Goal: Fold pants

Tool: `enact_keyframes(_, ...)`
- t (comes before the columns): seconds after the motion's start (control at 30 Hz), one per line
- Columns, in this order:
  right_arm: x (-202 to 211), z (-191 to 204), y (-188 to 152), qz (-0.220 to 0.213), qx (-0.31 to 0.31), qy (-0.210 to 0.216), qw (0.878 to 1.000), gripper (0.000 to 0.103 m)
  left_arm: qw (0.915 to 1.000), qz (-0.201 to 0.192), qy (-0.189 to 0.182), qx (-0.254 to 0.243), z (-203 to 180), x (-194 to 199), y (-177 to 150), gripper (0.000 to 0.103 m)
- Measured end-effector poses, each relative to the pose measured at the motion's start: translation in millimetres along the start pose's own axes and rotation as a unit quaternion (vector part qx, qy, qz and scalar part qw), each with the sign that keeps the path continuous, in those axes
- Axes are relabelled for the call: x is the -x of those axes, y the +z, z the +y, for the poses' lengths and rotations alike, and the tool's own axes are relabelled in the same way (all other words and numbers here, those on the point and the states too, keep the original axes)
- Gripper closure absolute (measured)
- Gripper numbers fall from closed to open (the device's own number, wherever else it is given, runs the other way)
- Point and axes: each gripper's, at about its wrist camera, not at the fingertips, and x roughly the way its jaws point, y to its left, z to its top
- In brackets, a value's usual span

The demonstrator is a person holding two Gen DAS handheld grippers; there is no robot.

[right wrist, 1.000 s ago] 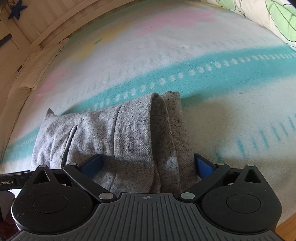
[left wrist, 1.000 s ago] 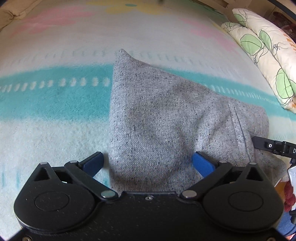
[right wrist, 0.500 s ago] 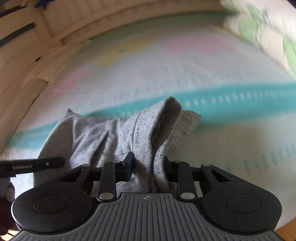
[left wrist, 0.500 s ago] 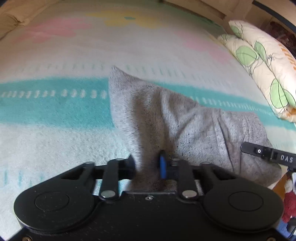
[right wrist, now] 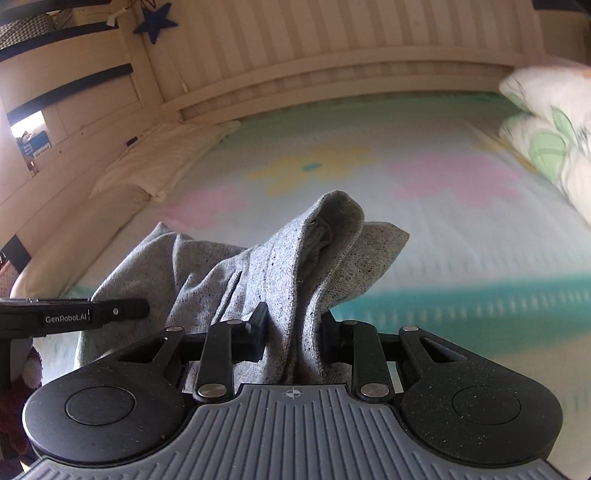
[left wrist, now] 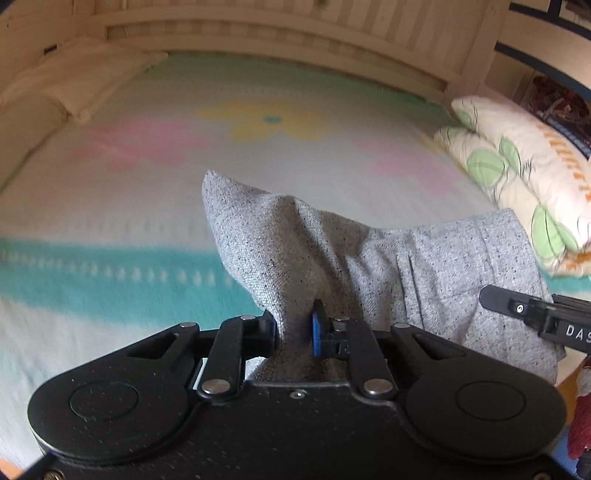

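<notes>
1. Left wrist view: left gripper (left wrist: 295, 328) jaws pinched on the grey pants (left wrist: 443, 258), raised off the blanket (left wrist: 110, 288).
2. Right gripper (right wrist: 293, 332) likewise clamps a bunched edge.
3. Advice: carry both corners level, forward together, then lay flat.

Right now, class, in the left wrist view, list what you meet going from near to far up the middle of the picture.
Left hand-held gripper shut on the grey pants → teal stripe → pink patch → yellow flower → wooden bed rail.
</notes>
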Motion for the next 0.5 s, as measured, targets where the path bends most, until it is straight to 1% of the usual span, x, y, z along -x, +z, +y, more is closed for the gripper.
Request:
enact_keyframes(0.17, -27, 0, 58, -0.011, 0.003, -0.004, 1.000, 0.077, 0.9996, -0.023, 0.008, -0.016, 0, -5, 57, 0.082)
enact_keyframes(0.33, -72, -8, 103, -0.011, -0.006, -0.008, 1.000, 0.077, 0.9994, -0.030, 0.017, -0.007, 8, -33, 116, 0.082)
enact_keyframes(0.4, -95, -14, 111, -0.008, -0.011, -0.009, 1.000, 0.077, 0.9993, -0.032, 0.020, -0.002, 13, -51, 133, 0.082)
enact_keyframes(0.47, -121, -22, 114, -0.002, -0.015, -0.012, 1.000, 0.076, 0.9991, -0.032, 0.027, -0.001, 19, -70, 144, 0.082)
enact_keyframes(0.5, -135, -25, 114, 0.001, -0.014, -0.016, 1.000, 0.074, 0.9990, -0.031, 0.030, 0.001, 26, -79, 145, 0.082)
